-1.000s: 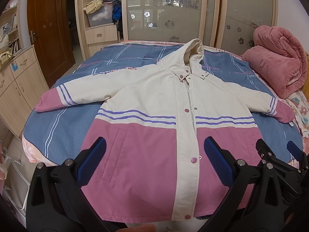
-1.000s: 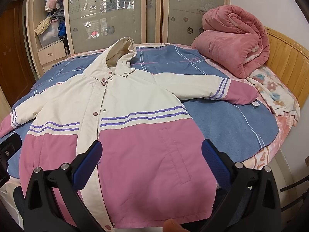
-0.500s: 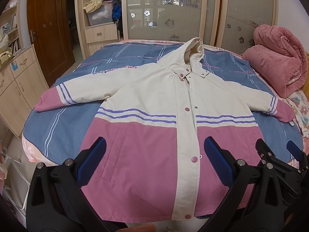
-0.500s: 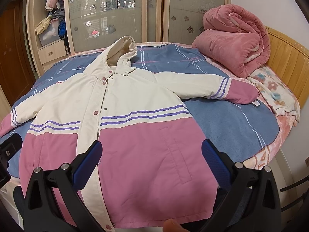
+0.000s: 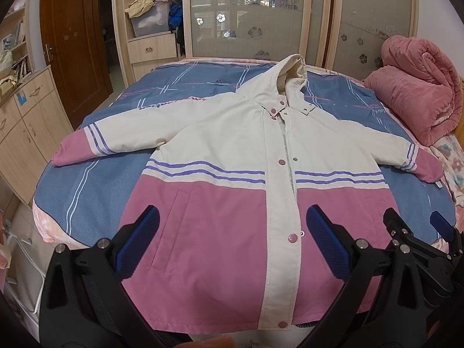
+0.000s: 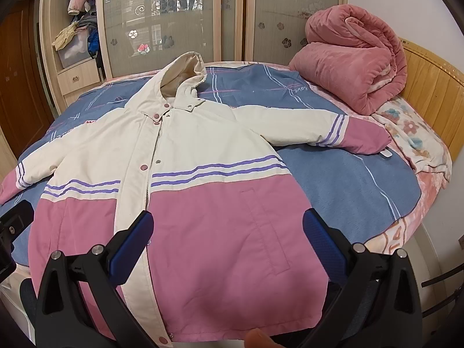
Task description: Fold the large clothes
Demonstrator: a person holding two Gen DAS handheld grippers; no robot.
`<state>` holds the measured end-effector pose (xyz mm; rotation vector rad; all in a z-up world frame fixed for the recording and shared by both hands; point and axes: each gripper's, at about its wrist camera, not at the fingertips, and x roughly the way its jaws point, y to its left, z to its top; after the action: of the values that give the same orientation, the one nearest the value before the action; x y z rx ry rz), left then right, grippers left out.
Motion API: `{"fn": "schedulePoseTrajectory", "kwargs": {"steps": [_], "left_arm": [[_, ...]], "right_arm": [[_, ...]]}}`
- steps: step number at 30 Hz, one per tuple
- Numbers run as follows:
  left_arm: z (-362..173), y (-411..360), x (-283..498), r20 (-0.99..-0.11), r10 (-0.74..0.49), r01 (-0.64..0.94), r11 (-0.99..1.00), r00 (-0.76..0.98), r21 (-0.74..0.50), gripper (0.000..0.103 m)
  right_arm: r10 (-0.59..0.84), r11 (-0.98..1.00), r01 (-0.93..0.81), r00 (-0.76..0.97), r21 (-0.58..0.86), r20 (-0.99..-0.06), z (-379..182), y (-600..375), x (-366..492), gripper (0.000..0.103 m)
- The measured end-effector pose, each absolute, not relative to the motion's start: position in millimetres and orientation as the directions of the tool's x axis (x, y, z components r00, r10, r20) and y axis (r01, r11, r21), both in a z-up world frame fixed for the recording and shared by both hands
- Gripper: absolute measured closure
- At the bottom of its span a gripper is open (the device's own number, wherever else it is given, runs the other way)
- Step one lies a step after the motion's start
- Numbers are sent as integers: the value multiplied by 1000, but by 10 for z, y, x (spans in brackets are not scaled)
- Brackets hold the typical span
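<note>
Left wrist view shows me the jacket [image 5: 232, 156] spread flat on the bed [image 5: 87, 191]. Left tool [image 5: 232, 232] and right tool [image 6: 227, 232] hover wide open, empty. It looks padded, soft, bulky; I would pinch a sleeve cuff [image 6: 365, 139].

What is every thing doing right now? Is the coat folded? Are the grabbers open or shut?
jacket: spread flat on the bed, front up, snapped shut, not folded.
sleeves: stretched out to both sides.
hood: lying open, pointing away.
pink blanket: rolled up on the bed's far corner.
wardrobe doors: shut.
brown door: shut.
left gripper: open, holding nothing.
right gripper: open, holding nothing.
</note>
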<state>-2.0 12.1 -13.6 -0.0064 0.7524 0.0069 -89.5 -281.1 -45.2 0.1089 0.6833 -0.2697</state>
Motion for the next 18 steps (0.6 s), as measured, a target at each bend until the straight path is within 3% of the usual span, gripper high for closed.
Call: {"fn": "schedulePoseTrajectory", "kwargs": {"steps": [18], "left_arm": [[-246,138,135,-722,-23,1,1000,692,-31,2]], "right_arm": [[-213,959,283,721,0,-660,-621,-2895,-808,1]]}}
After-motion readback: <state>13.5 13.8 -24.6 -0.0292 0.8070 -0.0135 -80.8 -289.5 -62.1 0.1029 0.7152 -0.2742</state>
